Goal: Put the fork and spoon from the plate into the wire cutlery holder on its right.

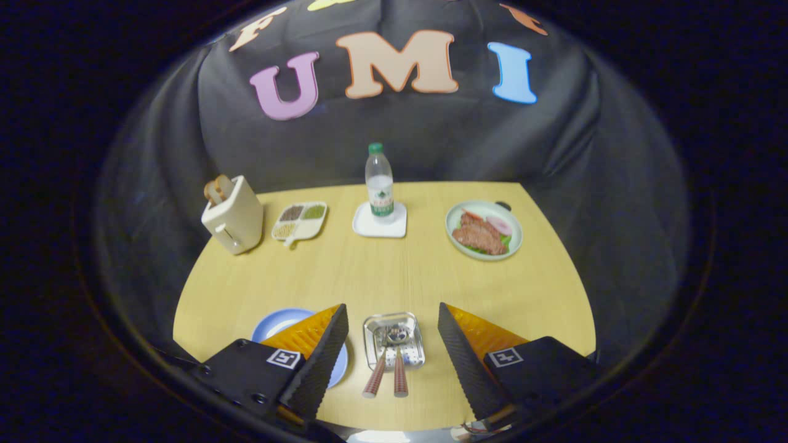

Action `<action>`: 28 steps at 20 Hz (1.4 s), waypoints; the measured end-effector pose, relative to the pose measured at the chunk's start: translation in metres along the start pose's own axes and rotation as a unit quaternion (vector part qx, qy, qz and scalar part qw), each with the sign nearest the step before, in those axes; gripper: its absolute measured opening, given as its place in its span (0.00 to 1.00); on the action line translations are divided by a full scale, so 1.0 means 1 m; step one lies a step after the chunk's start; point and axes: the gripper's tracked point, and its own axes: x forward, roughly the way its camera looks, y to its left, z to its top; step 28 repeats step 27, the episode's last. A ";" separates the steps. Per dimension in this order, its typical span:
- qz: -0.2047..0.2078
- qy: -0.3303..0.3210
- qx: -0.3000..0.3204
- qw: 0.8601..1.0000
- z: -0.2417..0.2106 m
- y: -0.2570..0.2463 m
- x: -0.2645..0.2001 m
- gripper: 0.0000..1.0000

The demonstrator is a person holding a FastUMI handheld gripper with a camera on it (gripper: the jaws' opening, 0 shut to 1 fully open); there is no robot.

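Jaws [393,335] spread wide, gripping nothing, poised above the near part of the worktop [381,271]. Between the fingers, directly below: wire cutlery holder [394,340], a shiny square basket seen from above, with two patterned handles leaning out of its near rim toward the camera. Left handle [375,380] and right handle [401,379] side by side, nearly touching; working ends down inside the basket, where glare blurs them, so which is fork and which spoon cannot be told. Blue plate [280,321] just left of the holder, partly hidden behind the left finger [317,354]; visible portion bare. Both pieces apparently housed already, task seemingly at or near completion.

Farther back, well apart from the jaws: toaster [232,215] holding bread, divided dish of seasonings [300,221], water bottle [379,183] upright on a white coaster [380,223], green plate with meat [484,229].

Risks from this position: a descent or a closing of the jaws catching the projecting handles and levering the cutlery out; a sideways withdrawal knocking the light holder over or sliding it into the plate; a handle snagged by a finger during lift-off and dragged clear of the basket. Straight upward retreat with jaws kept apart judged safest.
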 end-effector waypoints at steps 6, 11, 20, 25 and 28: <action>0.023 -0.208 0.020 0.978 0.092 0.035 -0.068 0.94; 0.019 -0.296 0.014 0.955 0.103 0.059 -0.109 0.94; 0.002 -0.321 0.069 0.945 0.048 0.087 -0.121 0.94; -0.022 -0.330 0.059 0.942 0.041 0.088 -0.128 0.94; -0.022 -0.332 0.064 0.941 0.041 0.090 -0.129 0.94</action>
